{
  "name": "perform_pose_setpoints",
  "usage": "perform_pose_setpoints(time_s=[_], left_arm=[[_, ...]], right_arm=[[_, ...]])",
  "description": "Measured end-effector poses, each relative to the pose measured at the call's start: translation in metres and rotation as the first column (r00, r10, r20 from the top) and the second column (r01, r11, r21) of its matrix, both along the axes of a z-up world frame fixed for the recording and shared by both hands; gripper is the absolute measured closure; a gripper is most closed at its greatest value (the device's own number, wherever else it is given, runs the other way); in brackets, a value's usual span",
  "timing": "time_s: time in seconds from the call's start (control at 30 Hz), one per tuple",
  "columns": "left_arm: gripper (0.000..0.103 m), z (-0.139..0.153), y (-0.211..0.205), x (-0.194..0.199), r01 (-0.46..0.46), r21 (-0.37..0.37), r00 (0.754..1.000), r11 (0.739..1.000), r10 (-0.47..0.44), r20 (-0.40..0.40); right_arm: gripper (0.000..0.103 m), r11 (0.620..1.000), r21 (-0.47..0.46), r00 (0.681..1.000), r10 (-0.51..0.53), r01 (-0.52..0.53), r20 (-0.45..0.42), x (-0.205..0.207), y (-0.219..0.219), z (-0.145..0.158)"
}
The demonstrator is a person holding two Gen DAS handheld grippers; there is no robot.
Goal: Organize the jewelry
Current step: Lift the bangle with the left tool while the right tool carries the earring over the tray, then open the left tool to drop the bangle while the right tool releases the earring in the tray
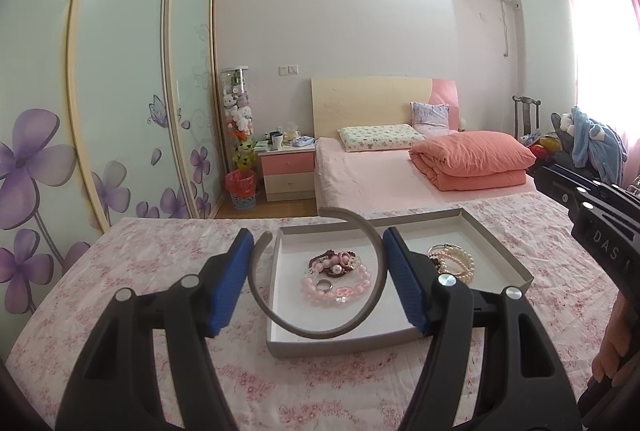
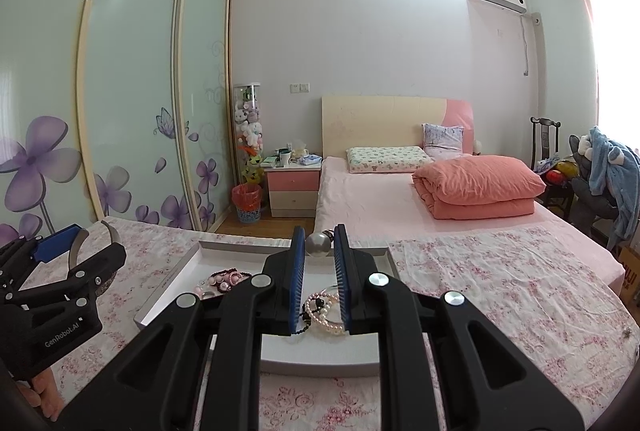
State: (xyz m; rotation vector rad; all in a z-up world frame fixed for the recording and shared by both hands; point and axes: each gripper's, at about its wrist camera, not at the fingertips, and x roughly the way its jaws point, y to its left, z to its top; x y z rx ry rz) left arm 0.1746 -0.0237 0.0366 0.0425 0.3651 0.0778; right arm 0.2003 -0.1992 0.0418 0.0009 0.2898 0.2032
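Observation:
A shallow white tray (image 1: 340,347) sits on a floral tablecloth. In it lie a pink bead bracelet (image 1: 340,291), a silver ring (image 1: 324,285), a dark red beaded pile (image 1: 336,261) and pearl bracelets (image 1: 456,263). My left gripper (image 1: 317,233) hovers over the tray's left half, its blue pads shut on a grey open bangle (image 1: 378,271) that spans the gap between them. My right gripper (image 2: 319,233) is over the tray's (image 2: 168,287) right side, above the pearl bracelets (image 2: 324,315), shut on a silver bead (image 2: 319,243) at its fingertips. A dark bit shows behind the bead.
The table's floral cloth (image 2: 480,291) stretches right of the tray. Beyond the table stand a pink bed (image 1: 380,175) with a folded orange quilt (image 1: 472,159), a nightstand (image 1: 286,167) and sliding wardrobe doors (image 1: 120,91) on the left. A chair (image 2: 600,171) with clothes is at the right.

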Motion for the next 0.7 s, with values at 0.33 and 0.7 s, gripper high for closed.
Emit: perform_pose_setpoints(time_s=[0.33, 0.7], left_arm=[[0.038, -0.014, -0.004, 0.039, 0.036, -0.014, 0.999, 0.999, -0.037, -0.034], [0.038, -0.049, -0.001, 0.093, 0.046, -0.054, 0.985, 0.997, -0.055, -0.161]], right_arm=[[0.087, 0.999, 0.033, 0.996, 0.020, -0.017, -0.088, 0.045, 0.004, -0.017], [0.087, 0.997, 0.066, 0.967, 0.054, -0.039, -0.250, 0.088, 0.005, -0.056]])
